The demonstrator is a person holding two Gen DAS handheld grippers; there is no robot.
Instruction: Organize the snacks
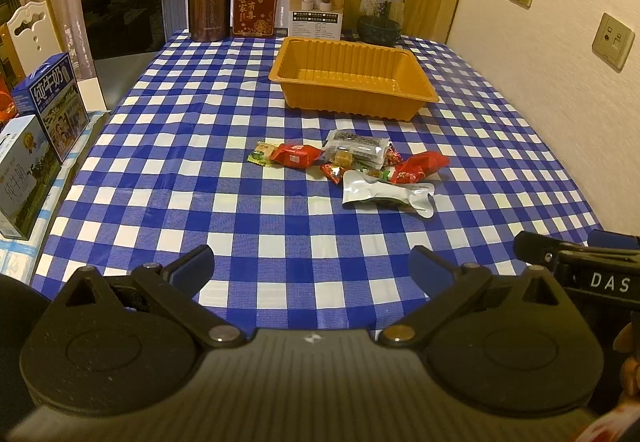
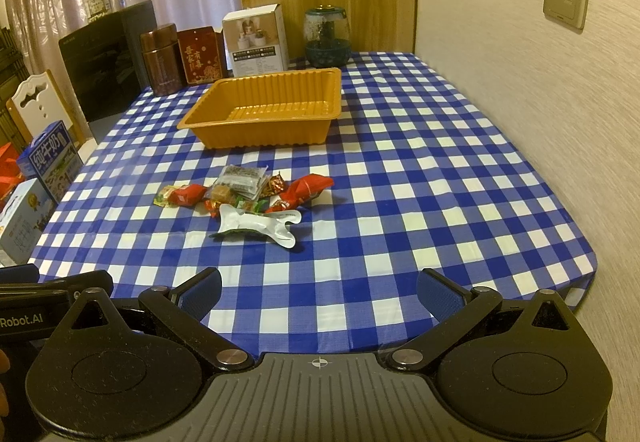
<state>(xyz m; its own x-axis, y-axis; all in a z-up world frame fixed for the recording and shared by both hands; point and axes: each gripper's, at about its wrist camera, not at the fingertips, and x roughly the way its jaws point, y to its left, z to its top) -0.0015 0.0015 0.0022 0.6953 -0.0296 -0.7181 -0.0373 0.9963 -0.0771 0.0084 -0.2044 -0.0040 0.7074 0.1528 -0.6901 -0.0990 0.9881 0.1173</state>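
Both my grippers, left (image 1: 311,270) and right (image 2: 319,292), hover with fingers spread wide and empty above the blue-and-white checked tablecloth (image 1: 224,201). Wrapped snacks (image 1: 352,165) lie clustered mid-table, just before the empty orange ribbed plastic tray (image 1: 352,75).

1. Orange tray (image 1: 420,79) (image 2: 326,89): rectangular, ribbed plastic walls, upright, nothing in it.
2. Snack pile (image 1: 352,157) (image 2: 244,191): loose cluster lying flat, near the tray's front wall but apart from it.
3. Silver pouch (image 1: 384,193) (image 2: 260,224): crumpled, on the pile's side farthest from the tray.
4. Dark clear packet (image 1: 358,145) (image 2: 242,177): on the pile's side nearest the tray.
5. Red wrappers (image 1: 296,153) (image 2: 188,193): flanking the packet.
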